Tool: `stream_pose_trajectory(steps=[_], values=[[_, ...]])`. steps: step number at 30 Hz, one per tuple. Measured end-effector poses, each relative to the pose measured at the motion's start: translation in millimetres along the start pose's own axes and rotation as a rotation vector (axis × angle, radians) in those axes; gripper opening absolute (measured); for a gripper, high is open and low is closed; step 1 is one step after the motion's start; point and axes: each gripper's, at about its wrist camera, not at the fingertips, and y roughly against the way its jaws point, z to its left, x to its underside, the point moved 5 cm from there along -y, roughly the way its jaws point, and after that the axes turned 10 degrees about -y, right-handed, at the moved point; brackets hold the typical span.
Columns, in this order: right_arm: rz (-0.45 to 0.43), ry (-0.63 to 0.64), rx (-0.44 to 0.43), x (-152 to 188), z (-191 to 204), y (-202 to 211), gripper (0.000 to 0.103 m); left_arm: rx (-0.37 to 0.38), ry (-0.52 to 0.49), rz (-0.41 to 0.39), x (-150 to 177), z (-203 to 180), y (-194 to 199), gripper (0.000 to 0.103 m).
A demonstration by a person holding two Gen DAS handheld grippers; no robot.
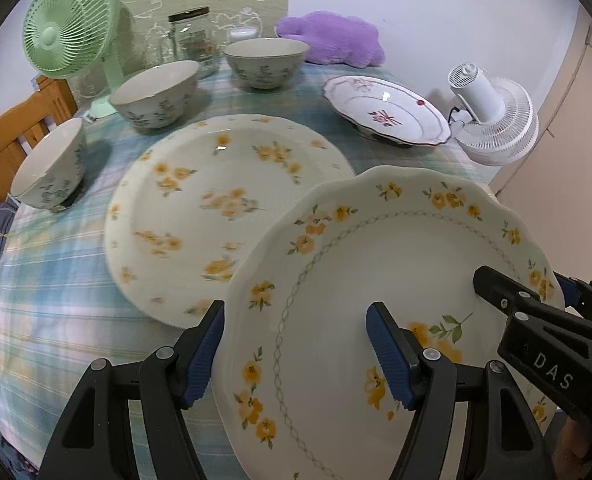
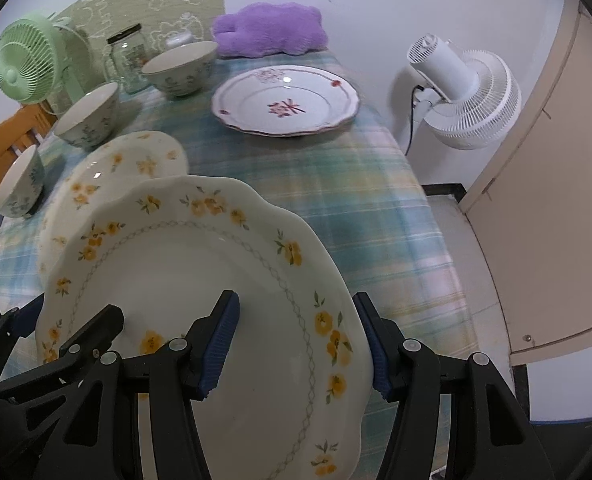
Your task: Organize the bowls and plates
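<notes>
The table (image 1: 68, 248) wore a pale blue, green and yellow plaid cloth and stood against a white wall. At its far edge were a mint green fan (image 1: 70, 26), a glass jar (image 1: 194, 38) with a dark lid, and a purple plush cushion (image 1: 329, 40). A white fan (image 2: 469, 94) stood off the right side of the table, near a beige door (image 2: 535, 208), and a wooden chair (image 1: 14, 136) showed at the left.

3 floral bowls (image 1: 158, 94) sat upright in a curved row along the left and back. A white plate with red flowers (image 2: 286, 100) lay flat toward the far right. A large plate with yellow flowers (image 1: 216, 200) lay flat near the middle.

A second scalloped yellow-flower plate (image 1: 395, 264) was held above the table, tilted, its far edge overlapping the large plate in both views. The left gripper (image 1: 296, 352) straddled that plate's left rim, 1 blue pad outside the rim and 1 over the plate's face, jaws about half open. The right gripper (image 2: 299, 348) straddled the right rim the same way, jaws also about half open. Whether the pads pressed on the rim could not be told from either view.
</notes>
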Motion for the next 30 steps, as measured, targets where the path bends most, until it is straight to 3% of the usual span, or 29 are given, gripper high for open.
stream_pose_trajectory(steps=[7, 15, 23, 30], values=[[0.011, -0.003, 0.023, -4.1, -31.3, -9.1, 0.061, 0.007, -0.019, -0.010, -5.5, -34.0, -8.0, 0.071], [0.045, -0.031, 0.042, -6.0, -64.2, -24.1, 0.061, 0.036, -0.029, 0.044, -7.3, -56.0, -29.1, 0.070], [0.082, -0.015, 0.026, -7.1, -69.2, -38.8, 0.062, 0.018, -0.004, 0.077, -8.0, -57.0, -39.9, 0.072], [0.122, -0.031, 0.011, -5.7, -71.1, -44.4, 0.065, 0.050, -0.032, 0.069, -10.2, -62.1, -37.8, 0.078]])
